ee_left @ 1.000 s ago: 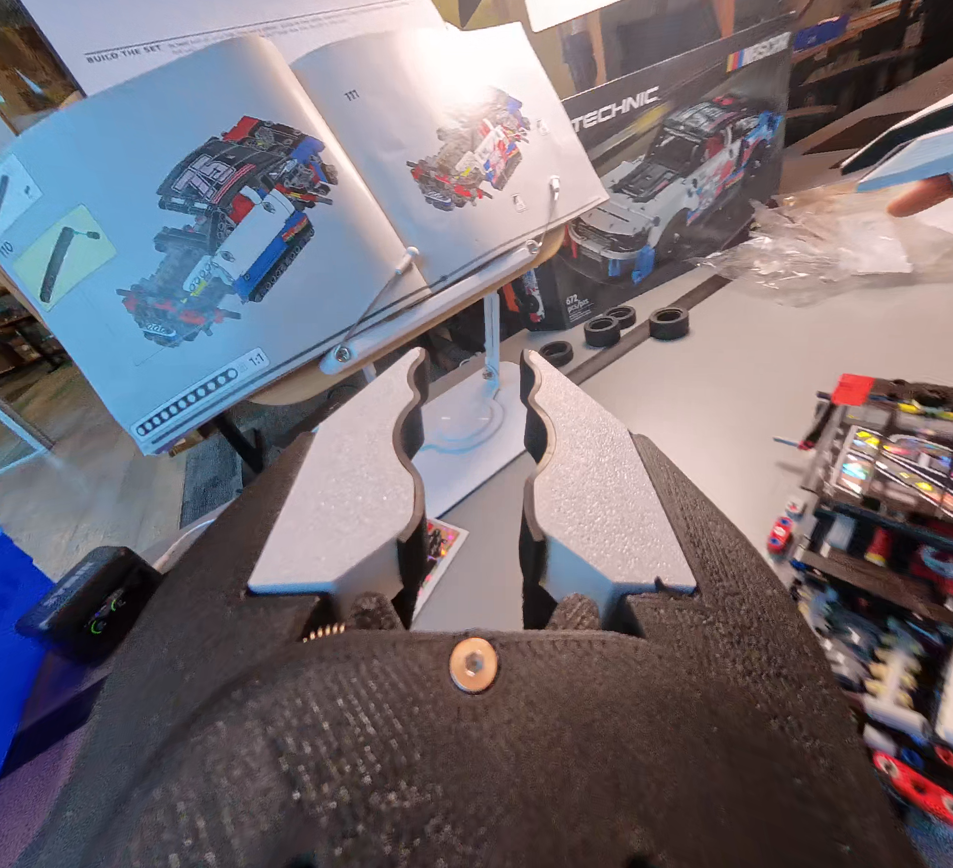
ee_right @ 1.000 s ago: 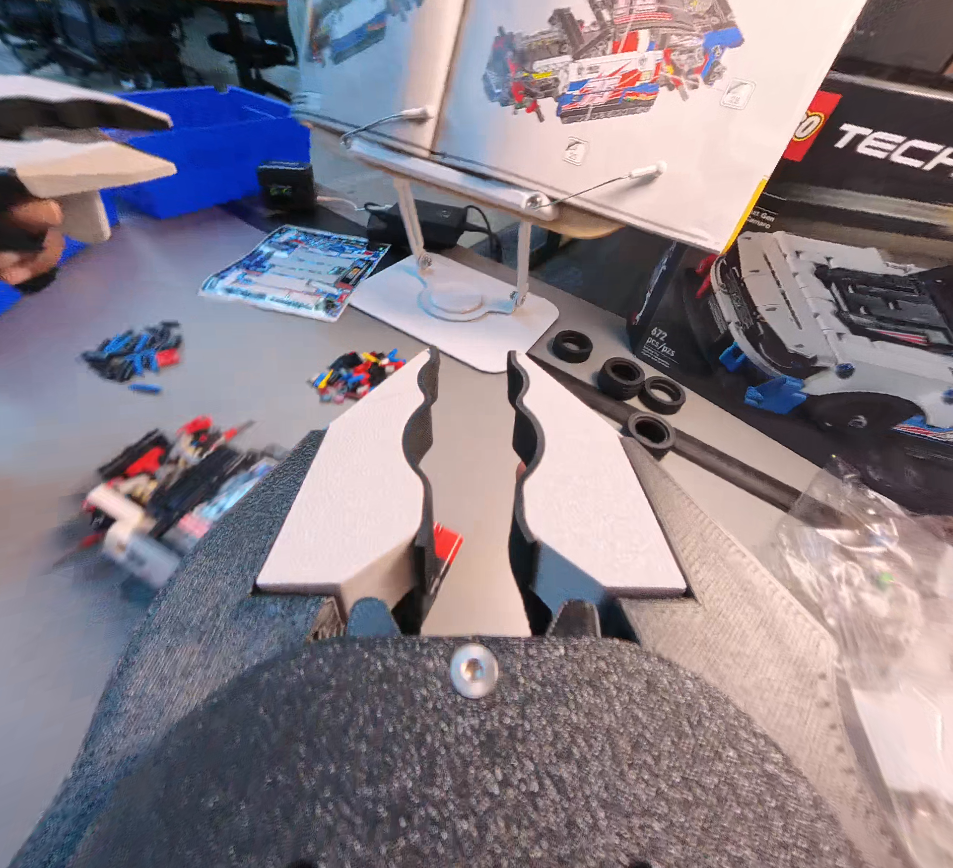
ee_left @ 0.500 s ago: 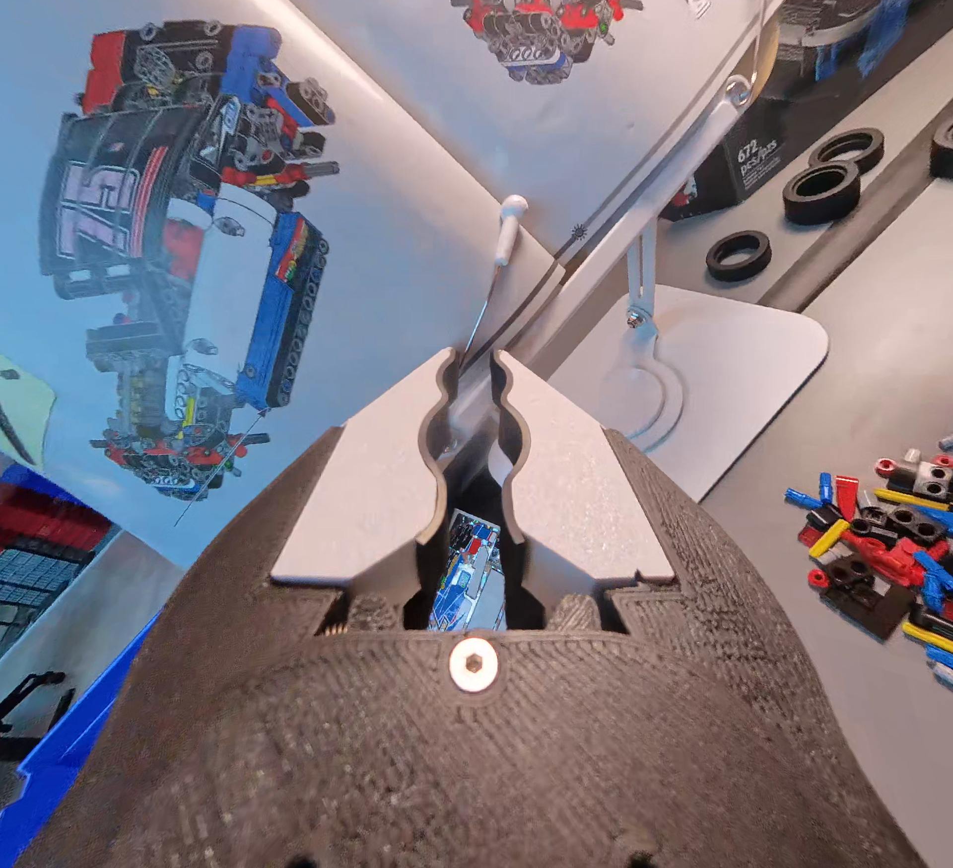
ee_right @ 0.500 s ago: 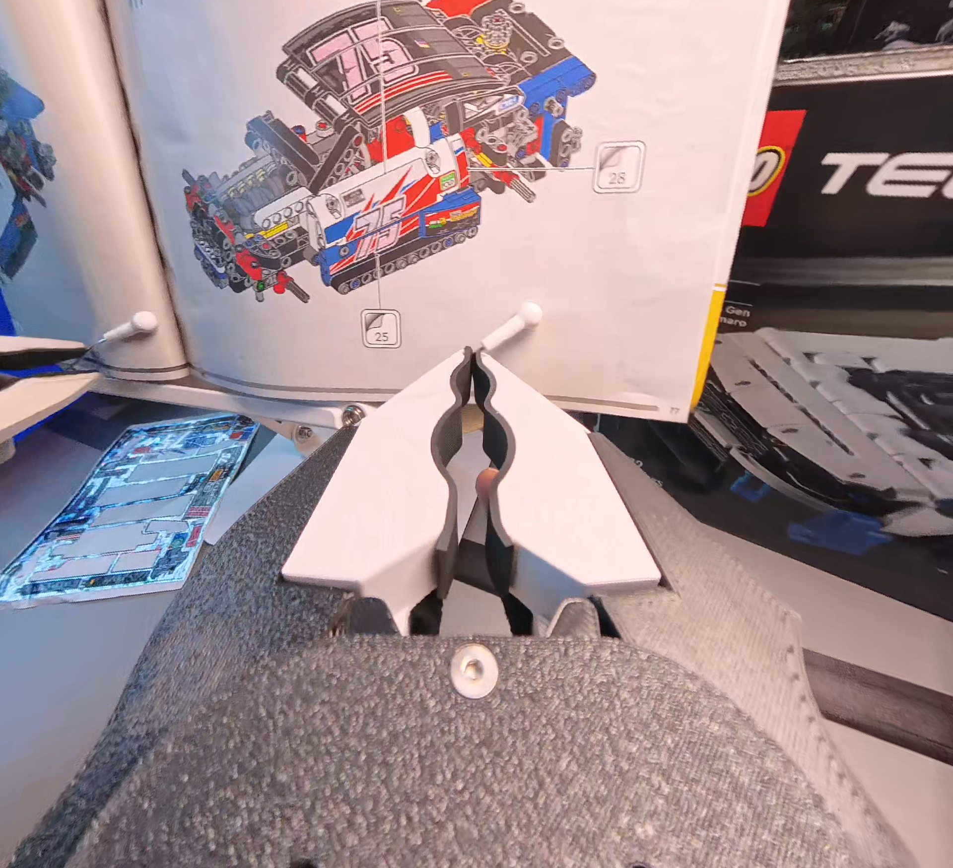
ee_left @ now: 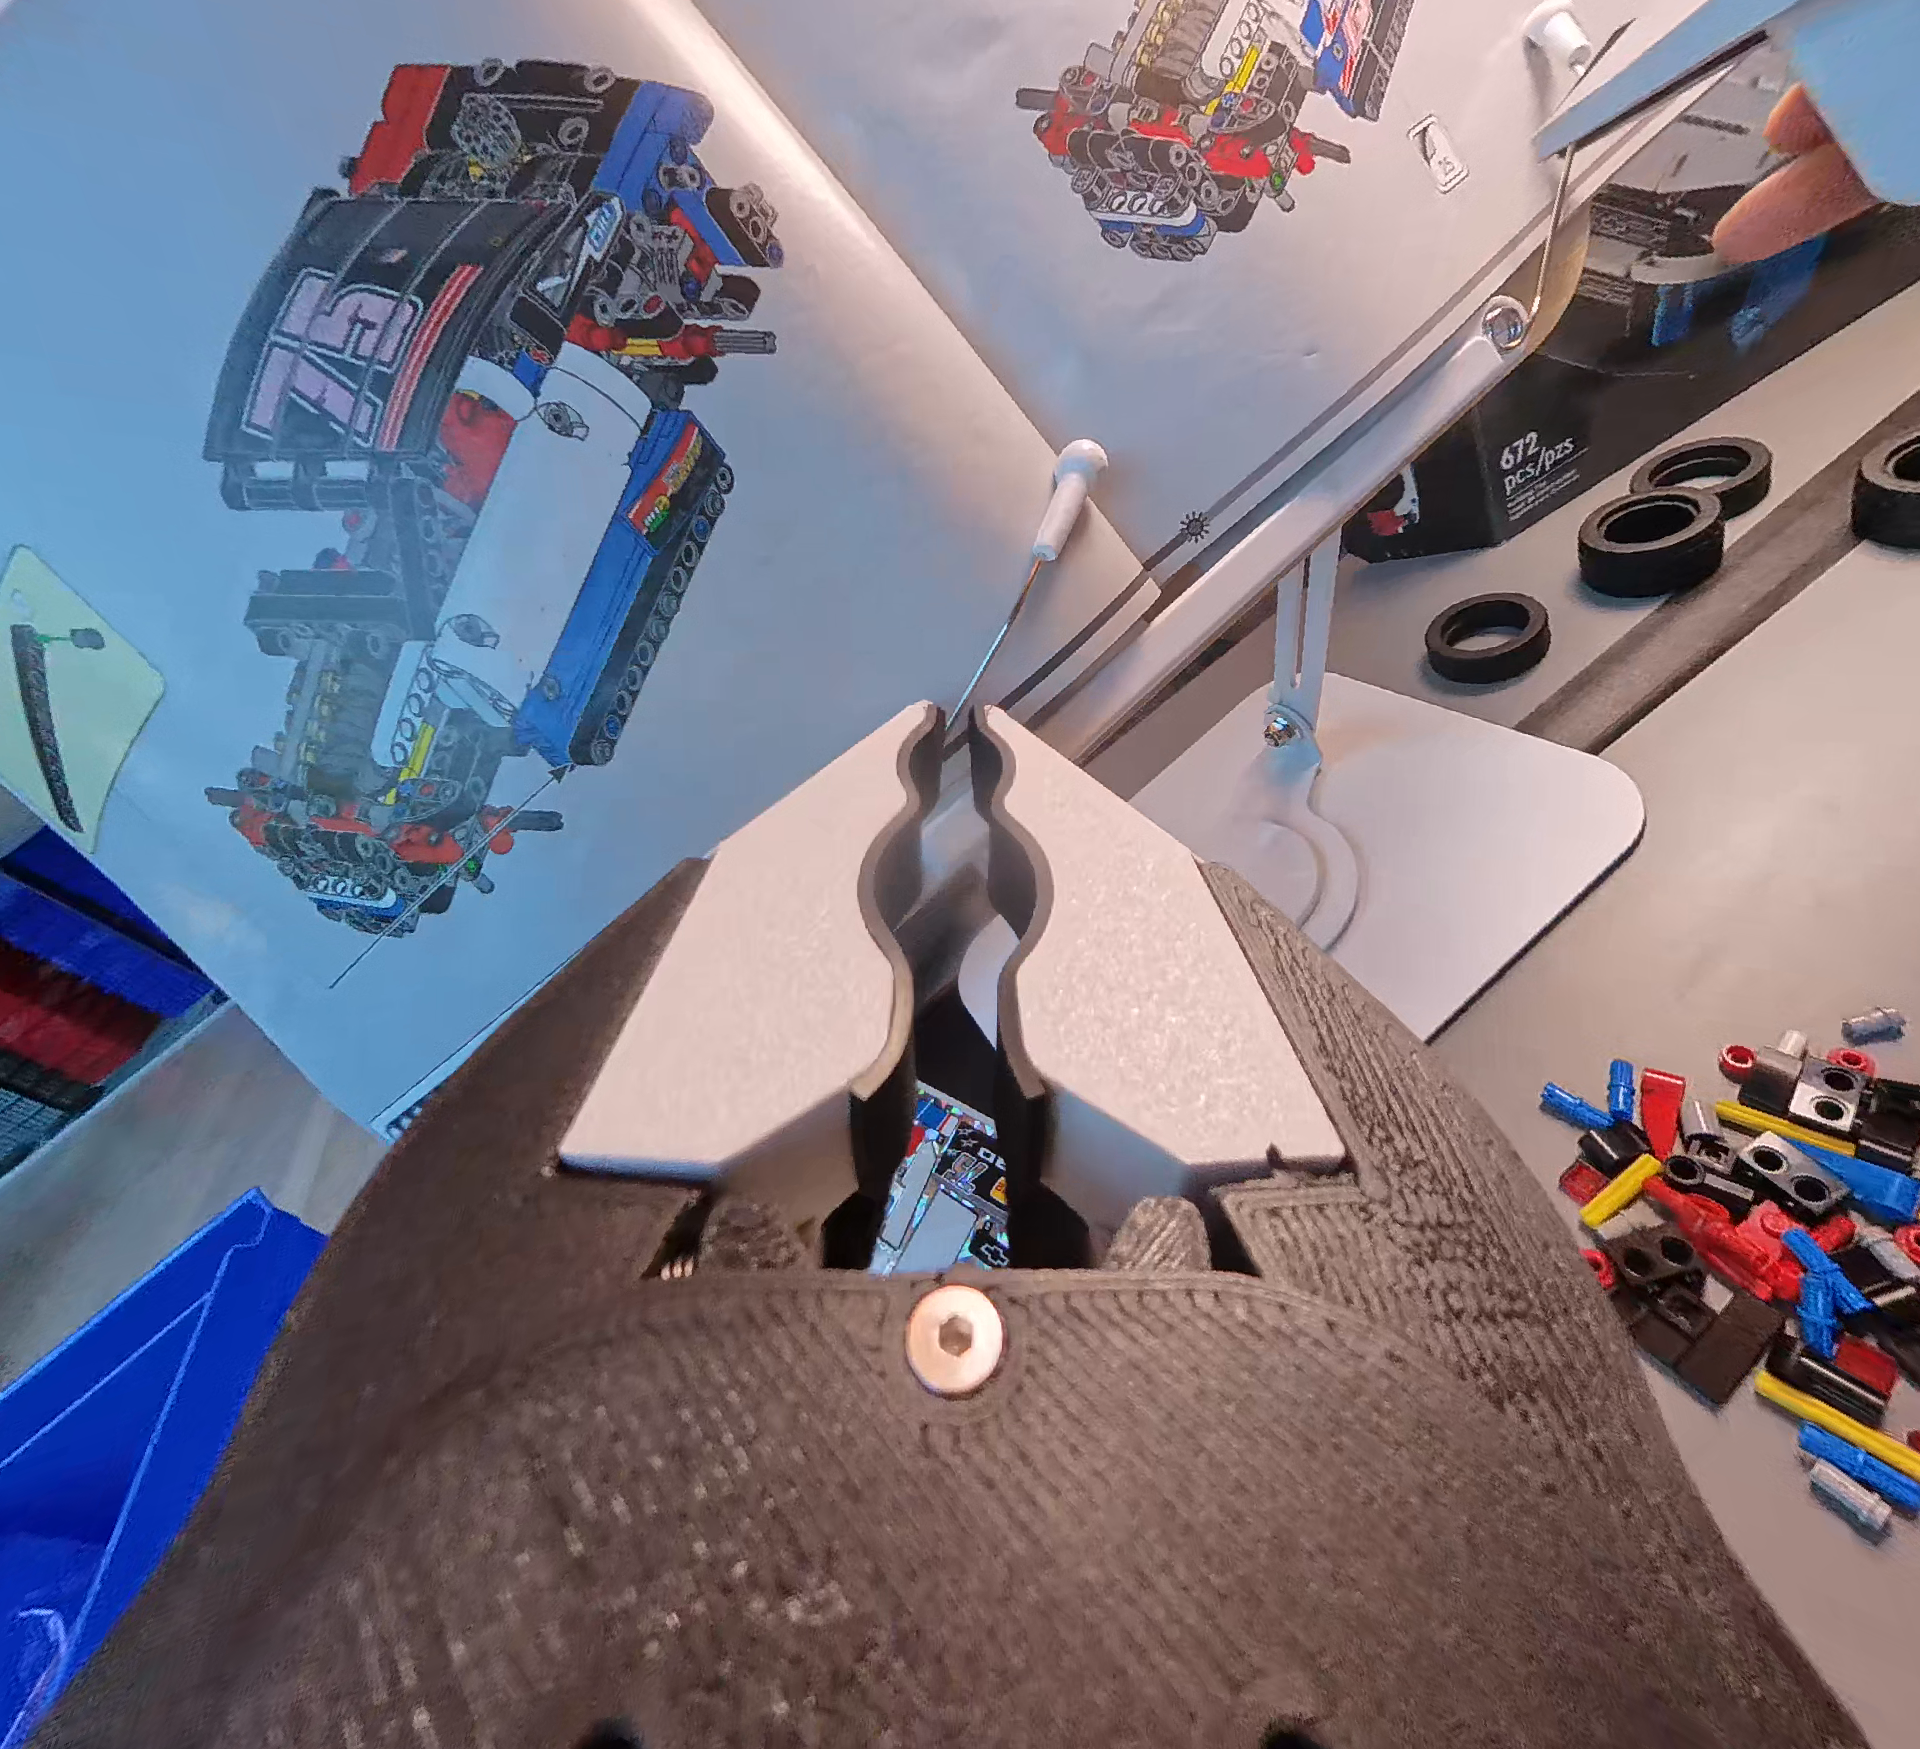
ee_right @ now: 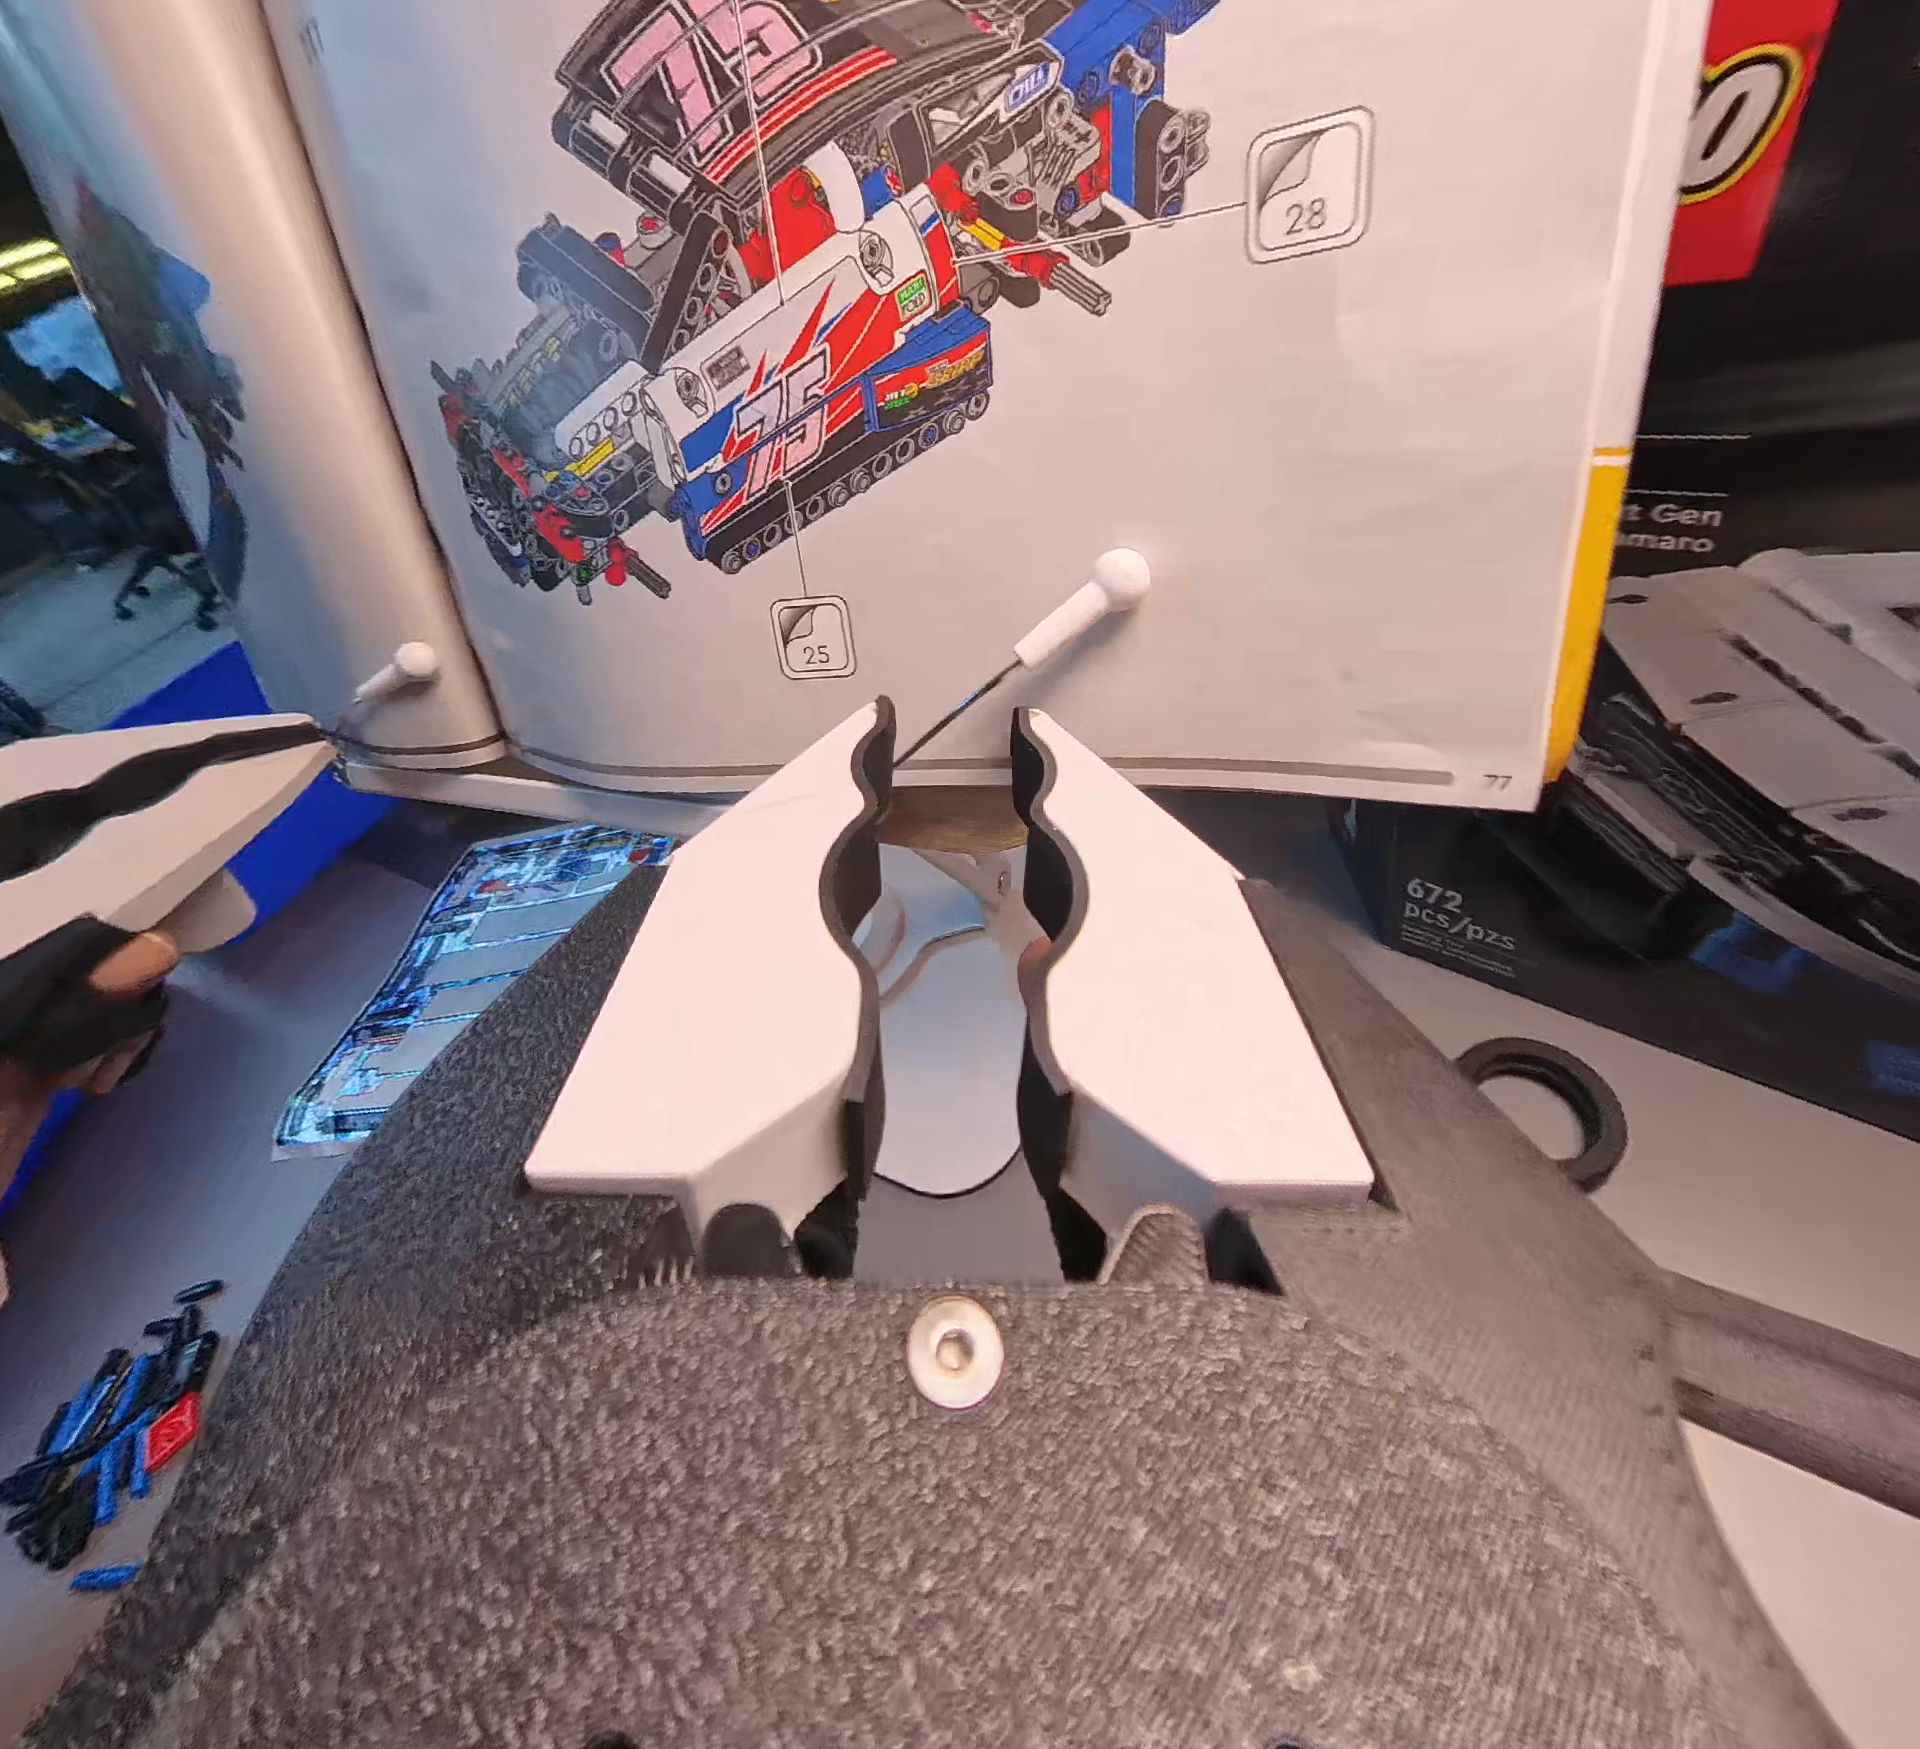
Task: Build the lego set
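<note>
The open instruction booklet (ee_left: 831, 349) stands on a white book stand (ee_left: 1455, 847), held by two wire page holders with white tips. My left gripper (ee_left: 951, 725) is shut on the wire of the left page holder (ee_left: 1075, 478) at the booklet's lower edge. It also shows in the right wrist view (ee_right: 307, 738), at that same holder (ee_right: 405, 665). My right gripper (ee_right: 953, 717) is open, and the wire of the right page holder (ee_right: 1091, 603) runs down between its tips. Loose Lego pieces (ee_left: 1766, 1211) lie on the grey table to the right of the stand.
Black tyres (ee_left: 1652, 546) lie by the set's black box (ee_right: 1766, 660) behind the stand. A sticker sheet (ee_right: 468, 951) lies under the stand's left side. A blue bin (ee_left: 125, 1387) is at the left. More small pieces (ee_right: 114, 1429) lie at the front left. One gripper's finger ends stand about 20 cm off the other's.
Both grippers have moved in to the booklet's lower edge. My left gripper has closed on the left holder's wire. My right gripper, shut half a second ago, has opened.
</note>
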`<state>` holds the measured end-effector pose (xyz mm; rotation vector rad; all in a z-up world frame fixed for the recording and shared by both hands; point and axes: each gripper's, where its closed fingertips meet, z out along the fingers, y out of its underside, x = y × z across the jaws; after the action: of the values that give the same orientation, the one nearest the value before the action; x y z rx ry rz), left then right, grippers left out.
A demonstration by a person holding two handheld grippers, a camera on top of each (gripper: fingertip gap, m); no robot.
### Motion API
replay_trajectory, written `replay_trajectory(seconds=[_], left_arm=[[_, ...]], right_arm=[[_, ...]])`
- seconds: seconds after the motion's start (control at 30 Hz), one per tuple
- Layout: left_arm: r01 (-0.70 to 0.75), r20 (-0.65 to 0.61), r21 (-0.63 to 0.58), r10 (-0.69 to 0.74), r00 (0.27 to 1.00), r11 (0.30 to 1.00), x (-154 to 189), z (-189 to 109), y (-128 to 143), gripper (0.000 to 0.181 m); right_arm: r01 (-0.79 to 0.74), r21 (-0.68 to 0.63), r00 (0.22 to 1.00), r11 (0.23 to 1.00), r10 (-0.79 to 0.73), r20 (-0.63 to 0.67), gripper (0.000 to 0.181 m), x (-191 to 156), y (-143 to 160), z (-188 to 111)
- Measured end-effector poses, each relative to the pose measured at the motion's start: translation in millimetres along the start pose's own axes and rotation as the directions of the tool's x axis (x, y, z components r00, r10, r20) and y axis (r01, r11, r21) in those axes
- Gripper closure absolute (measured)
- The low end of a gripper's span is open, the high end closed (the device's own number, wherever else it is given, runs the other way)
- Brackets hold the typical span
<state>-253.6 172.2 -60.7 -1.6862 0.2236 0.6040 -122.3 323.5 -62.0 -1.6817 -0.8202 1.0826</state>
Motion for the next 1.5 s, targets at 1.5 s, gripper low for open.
replay_trajectory(seconds=[1.5], left_arm=[[0.448,-0.228,0.036,-0.429,0.874,0.893,93.9,-200.0,50.9,0.147]], right_arm=[[0.509,0.197,0.847,0.838,-0.529,0.061,0.174,-80.9,-8.7,-58.7]])
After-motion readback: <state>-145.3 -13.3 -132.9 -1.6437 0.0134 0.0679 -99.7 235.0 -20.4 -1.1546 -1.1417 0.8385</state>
